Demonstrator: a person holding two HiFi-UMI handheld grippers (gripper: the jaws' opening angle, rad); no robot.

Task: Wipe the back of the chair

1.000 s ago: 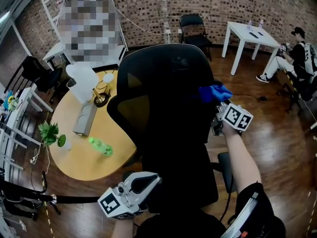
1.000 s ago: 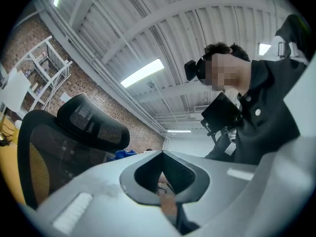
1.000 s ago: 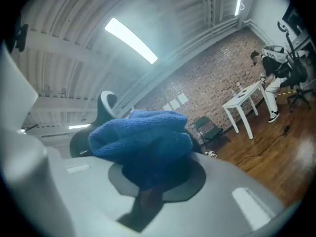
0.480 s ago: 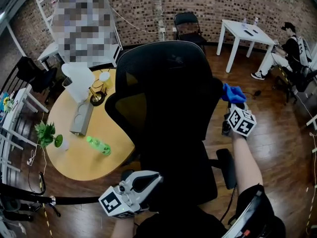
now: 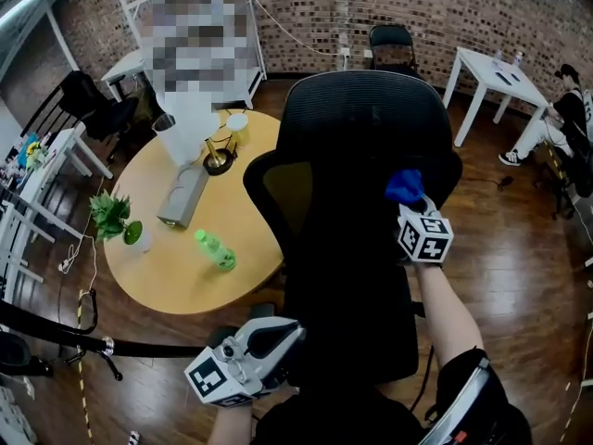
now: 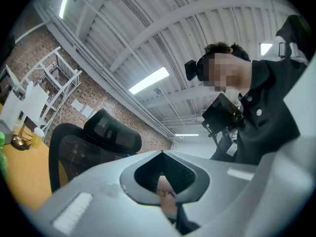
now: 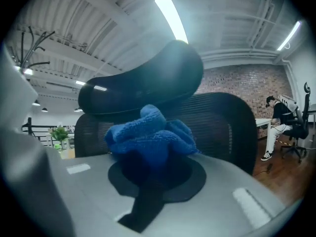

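A black mesh office chair point(image 5: 357, 146) fills the middle of the head view, its back turned toward me. My right gripper point(image 5: 409, 198) is shut on a bunched blue cloth point(image 5: 404, 185), and the cloth rests against the right part of the chair back. The right gripper view has the blue cloth point(image 7: 148, 135) bulging out of the right gripper point(image 7: 152, 163), with the mesh back point(image 7: 224, 125) and headrest point(image 7: 143, 85) just beyond. My left gripper point(image 5: 289, 330) hangs low by the seat, shut on nothing. The left gripper point(image 6: 161, 153) points upward past the chair point(image 6: 81, 152).
A round yellow table point(image 5: 157, 272) stands left of the chair with a green bottle point(image 5: 215, 248), a small plant point(image 5: 113, 216), a grey box point(image 5: 182, 196) and a white jug point(image 5: 190, 128). A white table point(image 5: 496, 77), a folding chair point(image 5: 391, 43) and a seated person point(image 5: 561, 119) are at the back right.
The right gripper swung the blue cloth out past the chair back's right edge, then back inward onto the back. The head view shifted, putting the chair further right. The left gripper stayed put.
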